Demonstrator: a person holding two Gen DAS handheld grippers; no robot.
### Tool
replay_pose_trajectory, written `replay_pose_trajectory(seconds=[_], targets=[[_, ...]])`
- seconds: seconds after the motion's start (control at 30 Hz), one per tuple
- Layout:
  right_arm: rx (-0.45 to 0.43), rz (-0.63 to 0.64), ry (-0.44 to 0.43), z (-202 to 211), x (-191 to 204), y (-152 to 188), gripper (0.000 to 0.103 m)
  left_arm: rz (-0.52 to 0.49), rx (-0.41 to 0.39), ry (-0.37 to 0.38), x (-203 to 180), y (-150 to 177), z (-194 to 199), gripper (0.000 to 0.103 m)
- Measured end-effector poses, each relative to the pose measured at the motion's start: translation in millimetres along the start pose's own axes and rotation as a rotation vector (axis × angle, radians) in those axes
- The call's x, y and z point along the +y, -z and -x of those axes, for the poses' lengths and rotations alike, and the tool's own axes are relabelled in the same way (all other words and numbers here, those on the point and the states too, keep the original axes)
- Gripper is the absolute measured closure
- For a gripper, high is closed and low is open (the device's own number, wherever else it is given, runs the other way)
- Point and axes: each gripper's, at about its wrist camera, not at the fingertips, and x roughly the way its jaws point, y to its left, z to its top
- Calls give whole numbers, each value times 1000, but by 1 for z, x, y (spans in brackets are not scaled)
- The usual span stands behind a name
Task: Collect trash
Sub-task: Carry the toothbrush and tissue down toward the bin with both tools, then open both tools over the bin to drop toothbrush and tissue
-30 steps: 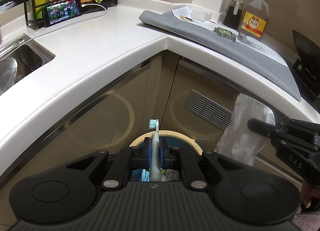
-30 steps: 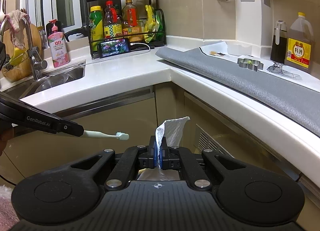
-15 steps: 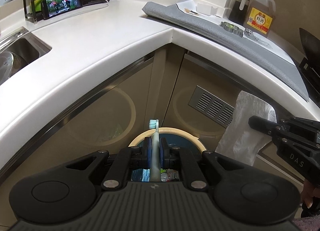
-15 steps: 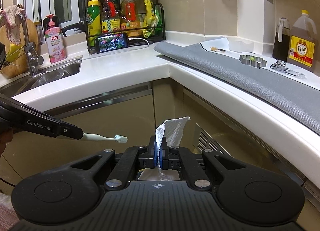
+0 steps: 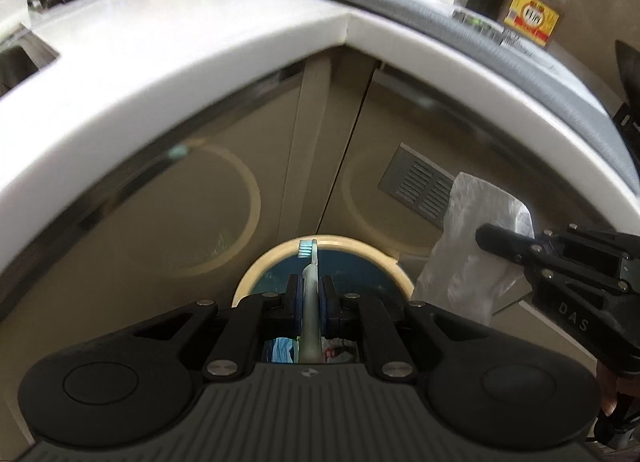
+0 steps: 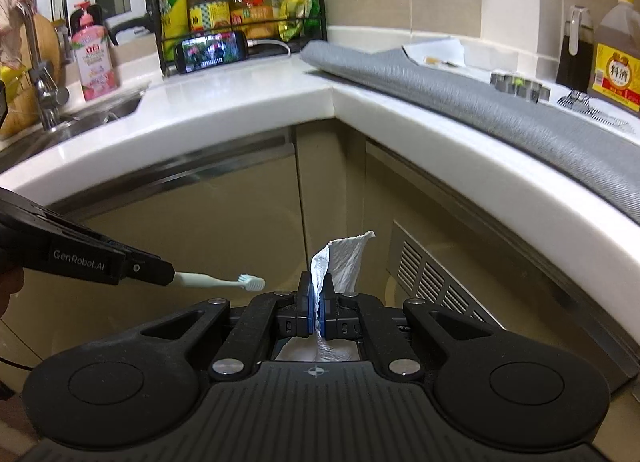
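Toothbrush (image 5: 310, 294) pinched between the jaws of the left gripper (image 5: 310, 302), bristle head forward, poised above the round bin (image 5: 248, 274) on the floor at the cabinet corner; seen from the right wrist view, sticking out level from that gripper toward the centre. Paper towel (image 6: 344, 262) clamped in the jaws of the right gripper (image 6: 318, 312), pressed together on a fold, the loose end standing up crumpled; from the left wrist view, hanging just beside the bin's right rim rather than over the opening. Step in hand, by judgement: dropping both pieces into the bin. Best done by bringing each gripper fully over the dark blue liner (image 5: 360, 274) before spreading the jaws, since the towel looks outside the rim and would likely fall to the floor. Worth tipping the left gripper nose-down so the toothbrush slides off handle-last instead of bridging the rim or bouncing out. Worth opening the right jaws wide and giving a small shake, as soft paper tends to cling to the blue pads (image 6: 309, 310). Safer one release at a time, keeping the two grippers apart above the narrow opening. Bench (image 6: 248, 102) overhead, so any lift after release kept short and clear of its edge.
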Motion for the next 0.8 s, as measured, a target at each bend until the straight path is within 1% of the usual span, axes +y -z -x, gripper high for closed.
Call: replay_pose_trajectory(seconds=[0.13,0.33,0.5,0.8], targets=[[43,-11,5,-21,-5,4,100,18,59,8,2,-2,-23,94],[112,-21,9,-54,-9,15,100,15,120,11,-5,-4,-54,94],[150,-14,7,-77,-10,21,100,0,167,-2,-11,-5,-80,94],[257,-9,-7,-124,-6,38,100,1,275,-44,-8,0,-132,94]])
